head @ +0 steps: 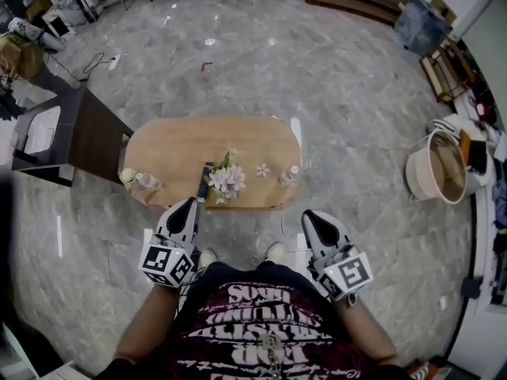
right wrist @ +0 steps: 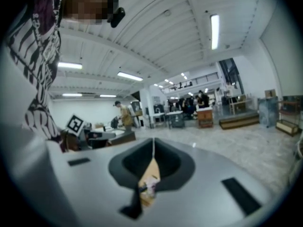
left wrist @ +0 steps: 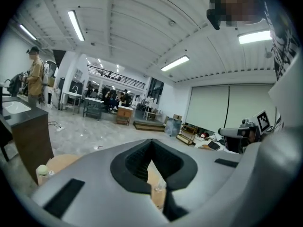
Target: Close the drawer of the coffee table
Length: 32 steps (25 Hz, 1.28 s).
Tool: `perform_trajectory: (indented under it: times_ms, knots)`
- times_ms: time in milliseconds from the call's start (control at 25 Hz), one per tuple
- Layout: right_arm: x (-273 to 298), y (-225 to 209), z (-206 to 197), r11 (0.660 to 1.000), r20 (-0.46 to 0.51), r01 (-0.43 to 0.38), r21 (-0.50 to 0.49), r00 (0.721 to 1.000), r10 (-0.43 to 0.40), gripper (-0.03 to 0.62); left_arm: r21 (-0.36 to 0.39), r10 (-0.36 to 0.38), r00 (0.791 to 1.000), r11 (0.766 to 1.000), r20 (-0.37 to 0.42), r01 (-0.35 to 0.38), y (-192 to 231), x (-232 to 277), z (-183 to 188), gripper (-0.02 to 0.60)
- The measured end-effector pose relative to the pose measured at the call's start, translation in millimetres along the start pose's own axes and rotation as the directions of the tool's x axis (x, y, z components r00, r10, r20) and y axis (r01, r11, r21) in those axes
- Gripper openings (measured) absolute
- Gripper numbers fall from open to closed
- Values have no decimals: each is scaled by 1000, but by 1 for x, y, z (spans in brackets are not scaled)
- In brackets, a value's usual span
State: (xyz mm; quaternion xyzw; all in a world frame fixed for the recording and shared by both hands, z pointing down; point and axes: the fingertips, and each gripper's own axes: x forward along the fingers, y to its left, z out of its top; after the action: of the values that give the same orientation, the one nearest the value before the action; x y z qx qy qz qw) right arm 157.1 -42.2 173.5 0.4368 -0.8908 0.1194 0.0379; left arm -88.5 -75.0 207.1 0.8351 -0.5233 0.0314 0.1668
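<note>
The oval wooden coffee table (head: 182,145) stands in front of me in the head view. On its near half lie a bunch of pink and white flowers (head: 226,179), a dark remote (head: 204,182) and small clear bottles (head: 147,182). I cannot make out a drawer front along its near edge (head: 249,207). My left gripper (head: 190,204) hangs just short of that edge on the left, shut and empty. My right gripper (head: 309,215) hangs at the right, also shut and empty. In the left gripper view the left gripper (left wrist: 151,150) shows only a slit, with tabletop (left wrist: 154,183) behind it. The right gripper (right wrist: 153,149) shows the same.
A dark cabinet (head: 95,137) with a white basin stands left of the table. A round tan basket (head: 424,182) sits on the floor at the right, beside cluttered shelves (head: 447,70). My shoes (head: 207,256) are close to the table. People stand far off (left wrist: 34,77).
</note>
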Motion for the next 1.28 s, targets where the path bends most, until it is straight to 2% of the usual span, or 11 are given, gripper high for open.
perform_trajectory:
  times_ms: [120,240,480,640,840,960,1200,1280]
  knots:
    - [6,-8,-23,996,-45,-73,41,996,75,35,11,96,994,995,-45,-96,-4,-19,-20,21]
    - [15,-12,-60,989,-106,-134,64,984,140,35,-22,157,983,987,-100,-160,0,-40,-51,21]
    - [33,3,-138,969,-257,-190,159,940,226,35,-12,260,925,962,-276,-274,28,-73,-118,21]
    - [51,7,-209,969,-378,-206,135,894,243,35,-1,238,905,967,-353,-254,62,-49,-194,21]
    - [78,16,-281,969,-462,-205,140,852,247,35,-23,168,880,980,-445,-199,100,-6,-287,21]
    - [99,16,-329,969,-474,-207,134,846,246,35,-11,136,870,987,-475,-161,116,15,-338,21]
    - [111,-16,-414,982,-500,-116,152,847,178,35,23,93,853,995,-514,-94,137,45,-418,21]
    - [106,-27,-441,984,-524,-98,148,836,162,35,39,80,848,997,-523,-71,143,48,-440,21]
